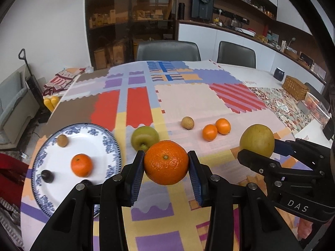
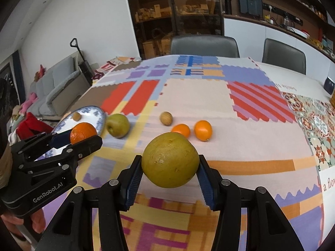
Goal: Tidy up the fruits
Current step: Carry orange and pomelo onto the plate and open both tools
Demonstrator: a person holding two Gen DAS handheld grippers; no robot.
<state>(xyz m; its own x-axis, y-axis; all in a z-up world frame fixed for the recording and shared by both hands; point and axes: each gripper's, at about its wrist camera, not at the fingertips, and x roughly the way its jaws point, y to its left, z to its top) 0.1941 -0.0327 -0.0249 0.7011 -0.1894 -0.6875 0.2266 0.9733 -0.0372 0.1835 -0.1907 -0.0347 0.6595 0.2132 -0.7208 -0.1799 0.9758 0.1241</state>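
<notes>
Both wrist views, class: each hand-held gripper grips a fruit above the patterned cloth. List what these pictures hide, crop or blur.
- Blue-rimmed plate: left view, near rim hidden behind the left hand-held gripper; right view, mostly behind that gripper and its orange.
- Small dark fruit: left view, too blurred to identify.
- Right hand-held gripper: its yellow-green fruit covers the cloth beneath.
- White basket: cut by the lens edge.
</notes>
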